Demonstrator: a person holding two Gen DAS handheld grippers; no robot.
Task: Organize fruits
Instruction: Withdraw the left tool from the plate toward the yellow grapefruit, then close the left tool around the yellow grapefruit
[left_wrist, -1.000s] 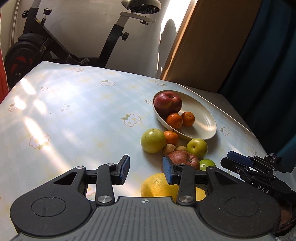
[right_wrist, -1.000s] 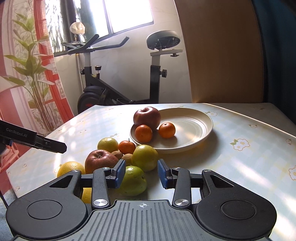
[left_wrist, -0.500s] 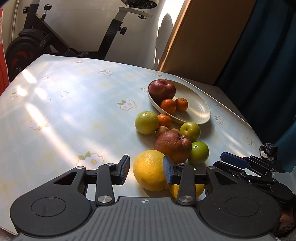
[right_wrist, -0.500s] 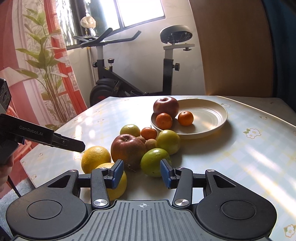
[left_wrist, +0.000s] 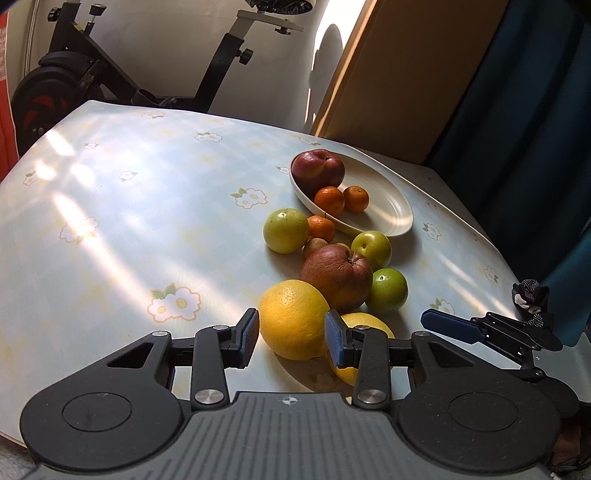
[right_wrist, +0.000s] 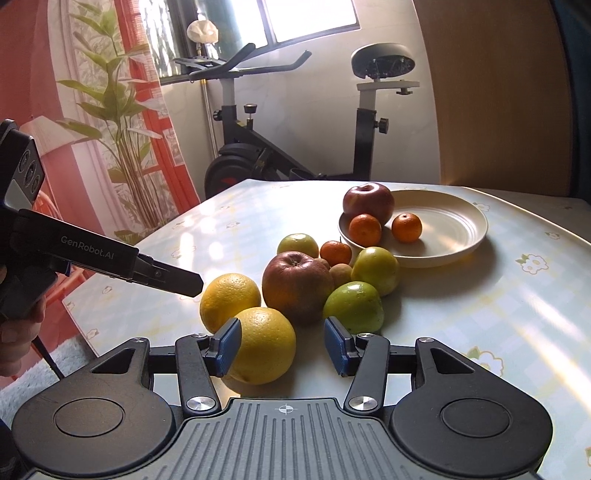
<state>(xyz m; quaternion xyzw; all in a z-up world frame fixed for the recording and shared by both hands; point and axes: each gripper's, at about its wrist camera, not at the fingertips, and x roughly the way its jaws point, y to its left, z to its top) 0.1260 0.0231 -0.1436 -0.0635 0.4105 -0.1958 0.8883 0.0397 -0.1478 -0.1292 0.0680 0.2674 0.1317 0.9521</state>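
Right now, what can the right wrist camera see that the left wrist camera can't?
Only the right wrist view shows the window, the leafy plant and the hand holding the left gripper.

Only the left wrist view shows the dark blue curtain.

Both show the plate with a red apple and two small oranges, the loose fruit on the table, and the exercise bike.

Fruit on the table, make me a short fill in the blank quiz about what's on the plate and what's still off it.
1. The white plate holds one red apple and ____ small oranges.
2. The two big yellow citrus fruits lie on the ____, not on the plate.
3. The right gripper points at the nearer yellow fruit, and its jaws are ____.

Missing words: two; table; open
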